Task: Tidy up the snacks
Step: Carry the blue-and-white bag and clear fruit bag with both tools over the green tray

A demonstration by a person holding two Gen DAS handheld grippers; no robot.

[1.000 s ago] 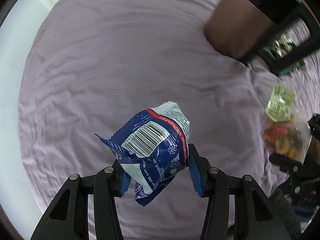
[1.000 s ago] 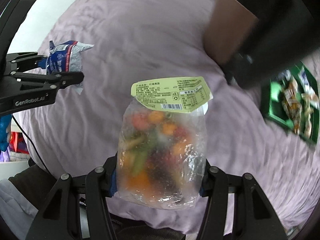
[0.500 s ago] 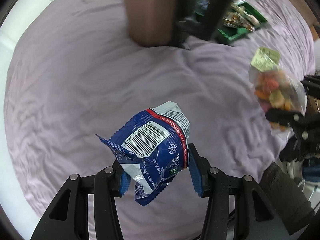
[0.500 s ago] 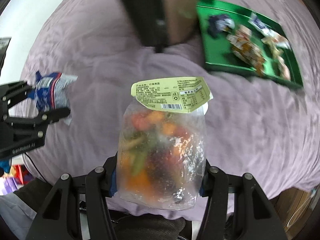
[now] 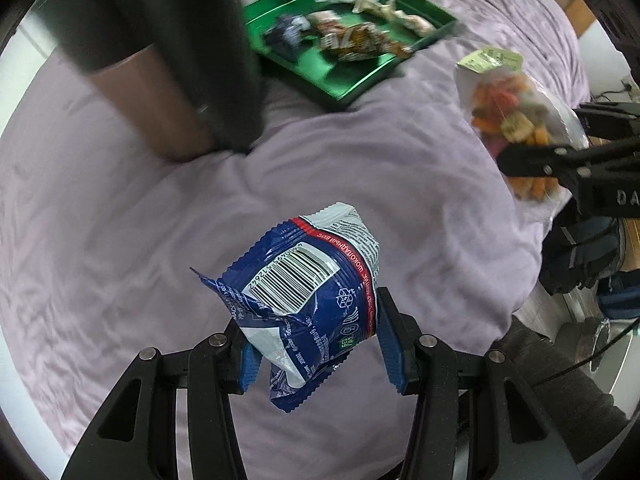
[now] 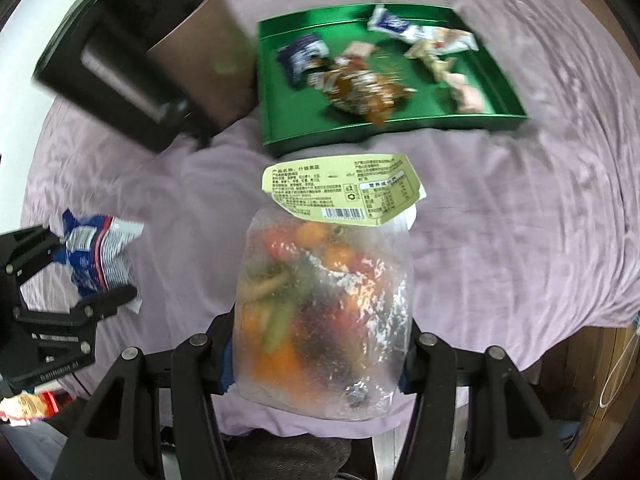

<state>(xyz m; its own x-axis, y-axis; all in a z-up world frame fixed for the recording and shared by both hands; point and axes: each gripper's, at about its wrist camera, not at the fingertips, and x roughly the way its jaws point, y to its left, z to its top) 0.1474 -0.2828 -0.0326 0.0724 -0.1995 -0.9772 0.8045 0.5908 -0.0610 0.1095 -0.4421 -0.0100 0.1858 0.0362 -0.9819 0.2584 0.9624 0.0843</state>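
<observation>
My left gripper [image 5: 316, 344] is shut on a blue and white snack packet [image 5: 308, 280], held above the lilac bedcover; it also shows in the right wrist view [image 6: 100, 256]. My right gripper [image 6: 316, 356] is shut on a clear bag of mixed dried fruit [image 6: 324, 312] with a yellow label; the bag shows in the left wrist view [image 5: 516, 120] at the right. A green tray [image 6: 496, 68] with several wrapped snacks lies ahead on the bed, also in the left wrist view [image 5: 352, 80].
A brown box [image 5: 148, 100] with a dark frame [image 5: 168, 20] over it stands left of the tray, also in the right wrist view [image 6: 224, 68]. The lilac bedcover [image 5: 120, 220] spreads all around. The bed edge drops off at the right [image 6: 600, 340].
Both grippers have swung to the right: the brown box slid left and the green tray has come into fuller view ahead. Both packets stay gripped.
</observation>
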